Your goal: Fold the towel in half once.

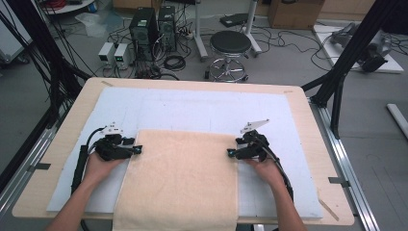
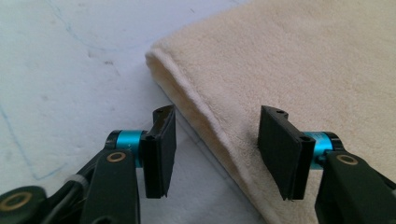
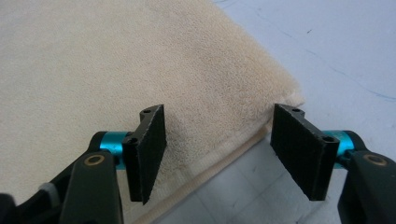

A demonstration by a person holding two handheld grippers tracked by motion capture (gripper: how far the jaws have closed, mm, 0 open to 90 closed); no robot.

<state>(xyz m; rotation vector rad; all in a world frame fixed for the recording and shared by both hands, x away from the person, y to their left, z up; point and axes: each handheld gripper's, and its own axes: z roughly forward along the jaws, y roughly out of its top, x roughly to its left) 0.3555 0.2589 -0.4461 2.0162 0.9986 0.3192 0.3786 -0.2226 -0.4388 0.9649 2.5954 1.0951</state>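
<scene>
1. Where it overhangs the near table edge, a folded cream towel [image 1: 178, 183] lies mid-table on a pale blue mat [image 1: 202, 108].
2. Left gripper [image 1: 138, 149]: jaws spread apart, straddling the towel's left edge near its far corner, nothing clasped.
3. Right gripper [image 1: 230, 153]: jaws likewise parted, astride the towel's right edge.
4. Wooden table [image 1: 308, 120]: beneath the mat.
5. Black stool [image 1: 230, 44]: on the floor beyond the far edge.

No text, label, brand or number can be read anywhere. The small lit displays on two floor units [image 1: 114, 52] are too blurred.
</scene>
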